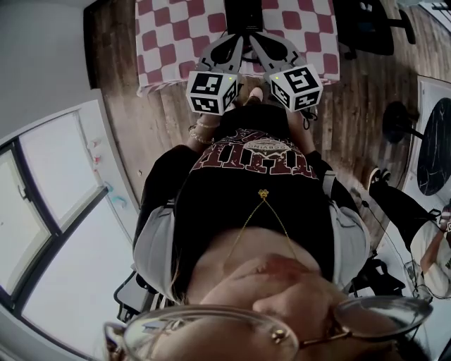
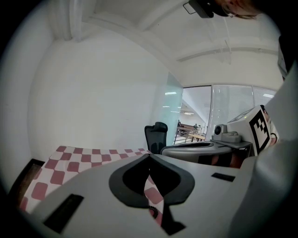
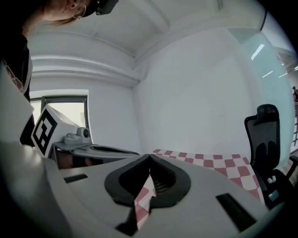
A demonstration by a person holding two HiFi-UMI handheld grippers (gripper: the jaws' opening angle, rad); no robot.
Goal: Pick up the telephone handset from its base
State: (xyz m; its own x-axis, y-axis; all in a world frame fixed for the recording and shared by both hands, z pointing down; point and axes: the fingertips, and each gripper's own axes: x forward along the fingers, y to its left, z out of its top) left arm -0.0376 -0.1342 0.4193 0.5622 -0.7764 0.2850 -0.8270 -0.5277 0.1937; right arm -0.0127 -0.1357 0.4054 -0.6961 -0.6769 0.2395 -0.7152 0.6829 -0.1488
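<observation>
1. Handset (image 1: 244, 14): it is somewhere in the dark shape at the top centre of the head view. The shape lies on the checked cloth (image 1: 176, 35), just past both gripper tips. Handset and base cannot be told apart there.
2. The left gripper (image 2: 149, 156) is clenched on nothing. Its jaw tips meet at the centre of its own view, and only red-and-white cloth shows through the slit below them.
3. The right gripper (image 3: 149, 157) is also clenched and empty. Its tips touch, with the same cloth showing in the gap beneath.
4. In the head view the two grippers lie side by side at upper centre and converge toward the dark shape. Their marker cubes, left (image 1: 211, 92) and right (image 1: 297, 87), sit just beside each other.
5. Each gripper shows in the other's view, the right at the right edge of the left gripper view and the left at the left edge of the right gripper view.
6. The cloth covers a table at the top of the head view, with a wood floor (image 1: 158, 123) around it.
7. A black chair (image 3: 263, 139) stands at the right of the right gripper view, behind the table.
8. White walls fill the rest of both gripper views.
</observation>
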